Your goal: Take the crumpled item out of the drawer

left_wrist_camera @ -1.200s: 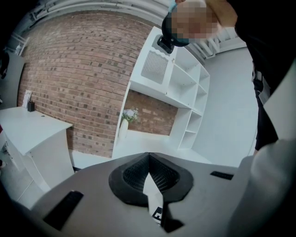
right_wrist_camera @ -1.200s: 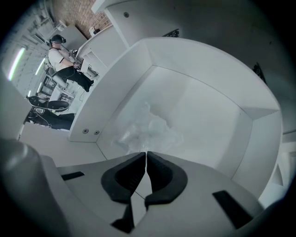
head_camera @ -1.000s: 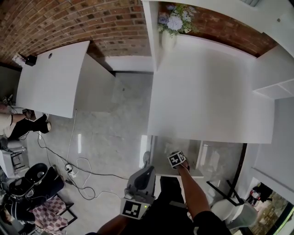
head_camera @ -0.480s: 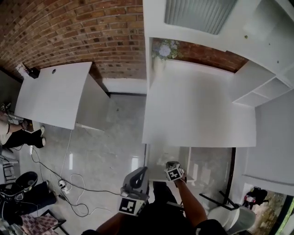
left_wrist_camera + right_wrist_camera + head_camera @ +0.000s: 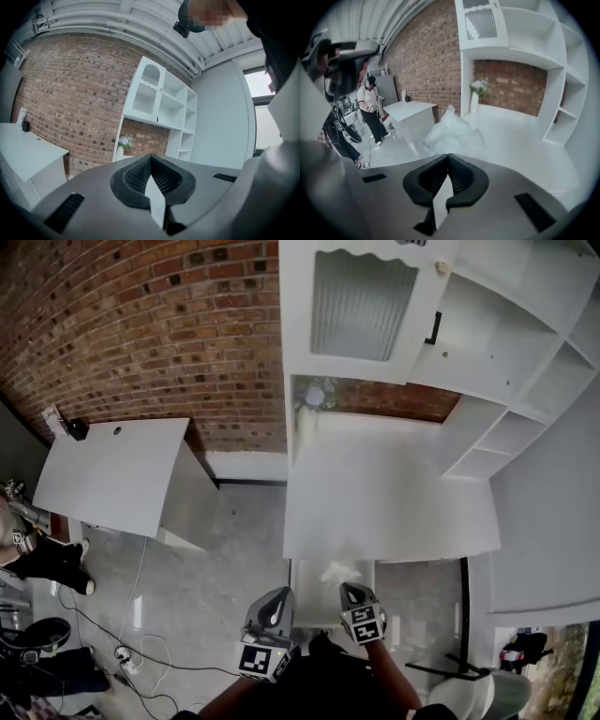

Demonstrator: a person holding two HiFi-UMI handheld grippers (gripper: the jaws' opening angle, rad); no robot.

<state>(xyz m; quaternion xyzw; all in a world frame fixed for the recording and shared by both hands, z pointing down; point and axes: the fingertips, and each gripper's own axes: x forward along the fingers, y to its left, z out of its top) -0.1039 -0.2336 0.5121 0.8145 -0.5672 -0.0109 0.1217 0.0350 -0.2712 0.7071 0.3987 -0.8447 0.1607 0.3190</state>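
Note:
A crumpled clear plastic item [image 5: 452, 133] rises straight from the closed tips of my right gripper [image 5: 449, 157], which is shut on it. In the head view the crumpled item [image 5: 336, 571] shows as a pale lump over the open white drawer [image 5: 305, 601], just in front of the desk's front edge. My right gripper [image 5: 352, 594] is right behind it. My left gripper [image 5: 277, 601] hangs at the drawer's left side. Its jaws [image 5: 150, 159] are shut with nothing between them, pointing up towards the shelves.
The white desk [image 5: 394, 493] carries a vase of flowers [image 5: 314, 399] at its back left, under a white shelf unit [image 5: 487, 362]. A second white desk [image 5: 112, 474] stands left against the brick wall. Cables [image 5: 122, 652] lie on the floor. A person [image 5: 370, 110] stands far left.
The head view has tilted upward, bringing the shelves into sight. My right gripper has drawn back from the drawer towards me, and the crumpled item now shows ahead of it.

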